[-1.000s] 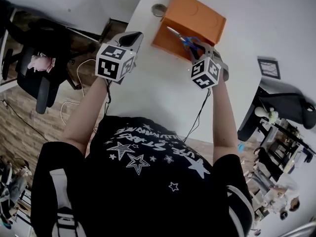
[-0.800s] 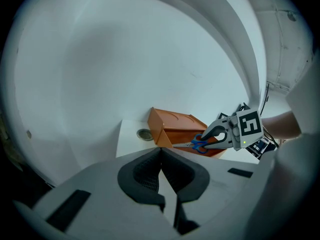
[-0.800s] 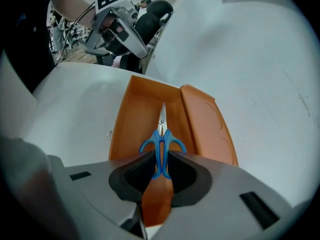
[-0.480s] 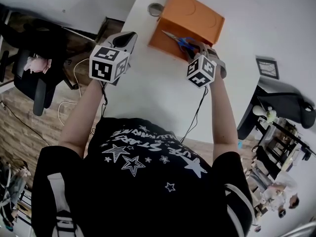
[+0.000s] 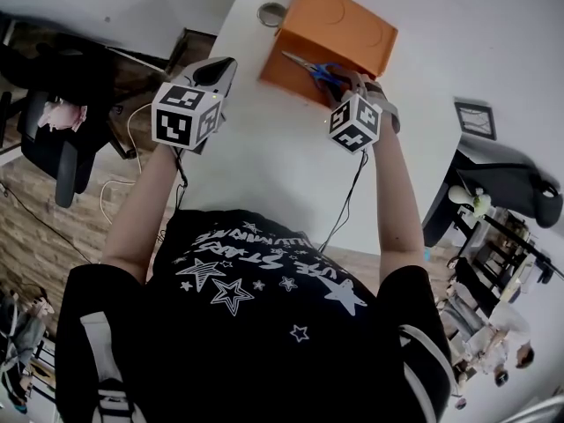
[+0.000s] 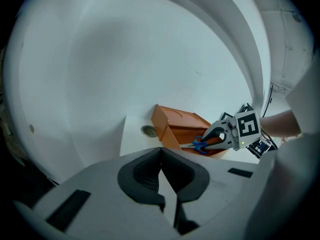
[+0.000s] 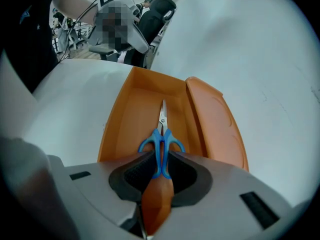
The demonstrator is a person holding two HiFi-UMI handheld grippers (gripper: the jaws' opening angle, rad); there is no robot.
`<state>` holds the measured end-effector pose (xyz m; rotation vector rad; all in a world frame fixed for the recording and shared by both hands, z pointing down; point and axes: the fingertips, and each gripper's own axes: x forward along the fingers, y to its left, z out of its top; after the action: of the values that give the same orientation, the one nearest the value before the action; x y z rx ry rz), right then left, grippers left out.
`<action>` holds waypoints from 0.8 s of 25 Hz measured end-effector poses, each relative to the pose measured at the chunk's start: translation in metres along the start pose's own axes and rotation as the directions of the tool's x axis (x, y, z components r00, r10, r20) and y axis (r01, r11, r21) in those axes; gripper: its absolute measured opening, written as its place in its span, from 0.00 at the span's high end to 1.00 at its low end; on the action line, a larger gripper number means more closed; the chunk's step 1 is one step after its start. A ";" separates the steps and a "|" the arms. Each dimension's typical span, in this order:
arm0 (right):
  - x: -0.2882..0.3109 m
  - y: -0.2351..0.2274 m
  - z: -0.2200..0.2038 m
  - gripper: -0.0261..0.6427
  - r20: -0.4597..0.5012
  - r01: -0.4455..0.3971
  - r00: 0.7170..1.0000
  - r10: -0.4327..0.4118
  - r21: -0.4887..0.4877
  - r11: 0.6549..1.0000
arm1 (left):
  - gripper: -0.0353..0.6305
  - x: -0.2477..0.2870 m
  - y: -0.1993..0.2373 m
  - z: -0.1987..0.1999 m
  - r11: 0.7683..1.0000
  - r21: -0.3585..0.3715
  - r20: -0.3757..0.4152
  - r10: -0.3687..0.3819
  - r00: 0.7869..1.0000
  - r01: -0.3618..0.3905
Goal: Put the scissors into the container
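Blue-handled scissors (image 7: 161, 136) point blades-forward over the open orange container (image 7: 135, 114), and my right gripper (image 7: 161, 166) is shut on their handles. From the head view, the scissors (image 5: 317, 69) hang above the container's (image 5: 304, 51) near half, with the right gripper (image 5: 351, 82) just behind them. The container's lid (image 7: 217, 124) lies flat to the right. My left gripper (image 5: 216, 70) is held up at the table's left edge, shut with nothing between its jaws; its own view shows the scissors (image 6: 199, 145) and container (image 6: 177, 126) in the distance.
A white table (image 5: 264, 157) carries the container near its far end. A small round grey object (image 5: 271, 13) sits left of the container. Office chairs (image 5: 62, 104) stand on the floor at the left, and a cable (image 5: 348, 201) trails from the right gripper.
Both grippers have drifted slightly left and farther along the table; the scissors now sit a little more over the container's interior. The jaws' states are unchanged.
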<state>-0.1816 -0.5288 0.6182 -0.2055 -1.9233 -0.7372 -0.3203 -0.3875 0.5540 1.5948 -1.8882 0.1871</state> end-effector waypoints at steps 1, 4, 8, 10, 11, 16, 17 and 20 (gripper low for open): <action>0.000 0.001 0.000 0.81 0.000 -0.003 1.000 0.003 -0.004 1.000 | 0.92 0.000 0.000 0.000 1.000 0.000 -0.001 -0.002 1.000 0.002; 0.000 0.001 0.001 0.81 0.000 -0.004 1.000 0.004 -0.009 1.000 | 0.92 -0.001 0.001 0.000 1.000 -0.004 0.001 -0.003 1.000 0.003; -0.004 -0.002 0.002 0.81 0.014 0.016 1.000 -0.016 0.019 1.000 | 0.92 -0.003 0.000 0.001 1.000 -0.005 0.006 -0.003 1.000 0.003; -0.009 -0.004 0.002 0.81 0.016 0.035 0.999 -0.035 0.033 0.999 | 0.92 -0.005 -0.001 0.001 1.000 -0.004 0.010 -0.006 1.000 0.006; -0.012 -0.006 0.002 0.81 0.016 0.046 0.999 -0.047 0.040 0.998 | 0.92 -0.007 -0.002 0.002 1.000 -0.003 0.012 -0.007 1.000 0.007; -0.039 -0.014 0.003 0.81 0.025 0.115 0.993 -0.119 0.104 0.988 | 0.92 -0.016 -0.009 0.007 1.000 0.008 0.032 -0.017 0.999 0.017; -0.047 -0.014 0.003 0.81 0.027 0.129 0.991 -0.133 0.118 0.985 | 0.92 -0.019 -0.012 0.009 1.000 0.012 0.037 -0.021 0.999 0.020; -0.071 -0.012 0.003 0.81 0.029 0.169 0.984 -0.176 0.164 0.972 | 0.92 -0.031 -0.025 0.011 0.999 0.027 0.051 -0.033 0.998 0.031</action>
<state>-0.1563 -0.5238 0.5508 0.0474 -2.0496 -0.6908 -0.2996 -0.3737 0.5207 1.6612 -1.9049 0.1593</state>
